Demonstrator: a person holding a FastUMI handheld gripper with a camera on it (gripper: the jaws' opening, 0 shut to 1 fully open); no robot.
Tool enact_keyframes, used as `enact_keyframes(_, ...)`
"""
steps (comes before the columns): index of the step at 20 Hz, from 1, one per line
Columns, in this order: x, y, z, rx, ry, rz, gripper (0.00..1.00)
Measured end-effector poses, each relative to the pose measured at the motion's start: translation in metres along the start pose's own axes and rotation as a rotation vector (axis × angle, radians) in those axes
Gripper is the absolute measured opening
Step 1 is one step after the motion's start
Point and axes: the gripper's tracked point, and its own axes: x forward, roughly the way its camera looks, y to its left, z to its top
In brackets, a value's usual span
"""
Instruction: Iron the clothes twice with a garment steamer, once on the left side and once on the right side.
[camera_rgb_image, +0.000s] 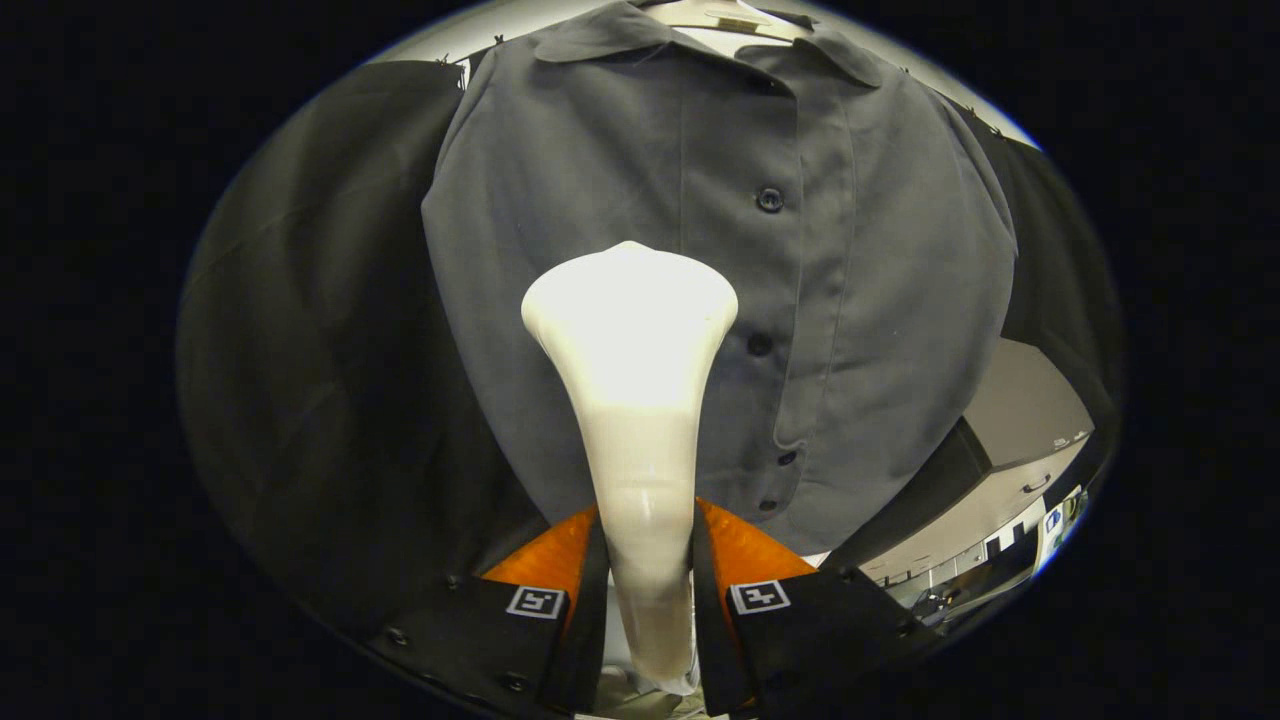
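A grey button-up shirt (880, 290) hangs on a pale hanger (715, 15) straight ahead of me. My gripper (647, 545) is shut on the white garment steamer (635, 390), both fingers pressing its slim handle. The steamer's wide head rises beyond the fingertips and rests against or just in front of the shirt's left half, beside the button placket (768, 200). Whether the head touches the cloth I cannot tell.
Black booth cloth (320, 330) hangs behind and to the left of the shirt. To the lower right, past the shirt's hem, a pale wall and floor of a room (1010, 470) show, with small items far off.
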Motion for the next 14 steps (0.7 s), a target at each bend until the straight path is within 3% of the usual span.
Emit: enact_keyframes(14, 0.044, -0.014, -0.09, 0.003, 0.166, -0.005, 0.46)
